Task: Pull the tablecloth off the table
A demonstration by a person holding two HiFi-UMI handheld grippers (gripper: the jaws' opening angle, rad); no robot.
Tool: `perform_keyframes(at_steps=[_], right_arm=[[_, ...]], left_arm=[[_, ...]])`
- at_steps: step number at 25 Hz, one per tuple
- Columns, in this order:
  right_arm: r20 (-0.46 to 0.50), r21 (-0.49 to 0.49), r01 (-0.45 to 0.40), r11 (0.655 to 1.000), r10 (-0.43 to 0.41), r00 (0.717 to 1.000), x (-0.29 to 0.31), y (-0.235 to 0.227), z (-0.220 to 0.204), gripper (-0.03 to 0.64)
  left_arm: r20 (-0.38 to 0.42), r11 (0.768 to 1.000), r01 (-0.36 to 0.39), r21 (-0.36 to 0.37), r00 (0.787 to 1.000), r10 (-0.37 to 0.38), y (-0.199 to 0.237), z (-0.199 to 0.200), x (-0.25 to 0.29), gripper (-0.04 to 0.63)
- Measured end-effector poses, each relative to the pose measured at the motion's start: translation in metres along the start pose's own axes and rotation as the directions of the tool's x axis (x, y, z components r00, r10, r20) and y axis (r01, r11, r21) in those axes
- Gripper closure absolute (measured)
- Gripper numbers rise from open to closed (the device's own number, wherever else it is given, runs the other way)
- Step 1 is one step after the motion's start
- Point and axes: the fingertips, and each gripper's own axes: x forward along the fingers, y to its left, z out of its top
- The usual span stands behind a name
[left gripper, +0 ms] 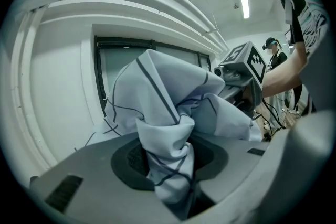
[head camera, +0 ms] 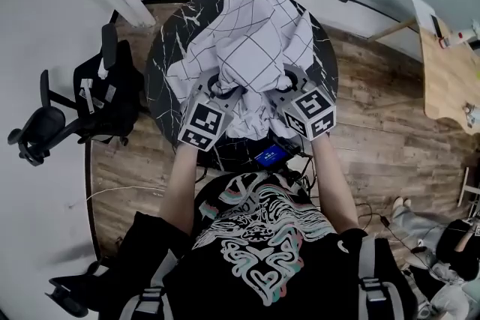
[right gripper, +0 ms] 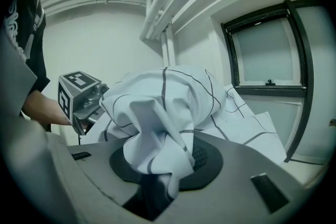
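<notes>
The tablecloth (head camera: 251,34), white with a thin dark grid, is bunched into a crumpled heap just ahead of both grippers, its far part lying on the round dark marbled worktop (head camera: 169,49); the left hand-held gripper (left gripper: 168,160) is clamped on one twisted fold; the right hand-held gripper (right gripper: 163,160), just beside it, is clamped on another. From above, cloth hides both sets of jaw tips; the worktop's near edge is covered.

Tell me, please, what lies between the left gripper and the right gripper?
A gathered bunch of the tablecloth, which both the left gripper and the right gripper clamp in their jaws. The head view shows it best.
</notes>
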Motion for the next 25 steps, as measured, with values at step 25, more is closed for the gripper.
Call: perform_keyframes(at_steps=[25], right_arm=[[0.103, -0.149, 0.029, 0.988, -0.014, 0.995, -0.029, 0.019, 0.052, 0.489]], left_arm=[[0.096, 0.993, -0.108, 0.049, 0.990, 0.103, -0.005, 0.050, -0.033, 0.430]])
